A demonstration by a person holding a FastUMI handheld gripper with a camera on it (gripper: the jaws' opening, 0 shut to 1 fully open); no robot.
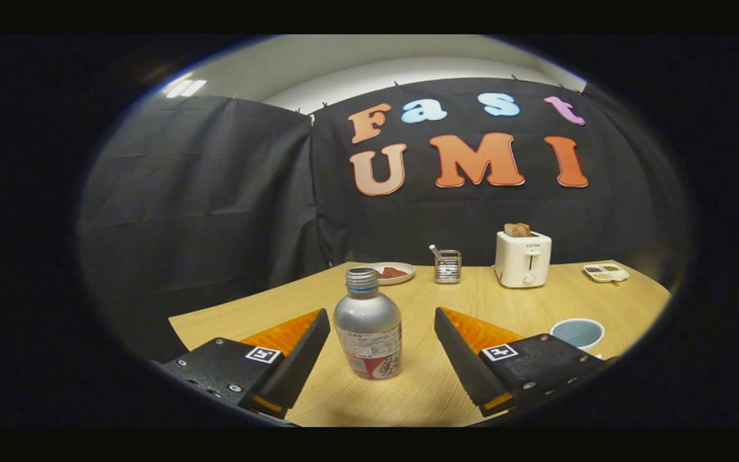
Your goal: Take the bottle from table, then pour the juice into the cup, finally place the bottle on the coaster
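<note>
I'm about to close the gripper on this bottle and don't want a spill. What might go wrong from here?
The bottle stands upright between the open fingers of the gripper, touching neither; a lopsided close could tip it. Its body looks smooth and rounded, so it may slip in the grip. The cup sits just beyond the right finger, where a sideways swing could knock it.

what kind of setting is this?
Likely a staged breakfast-table booth: black cloth wall behind a wooden table with a toaster and plate. The open gripper flanks the bottle.
</note>
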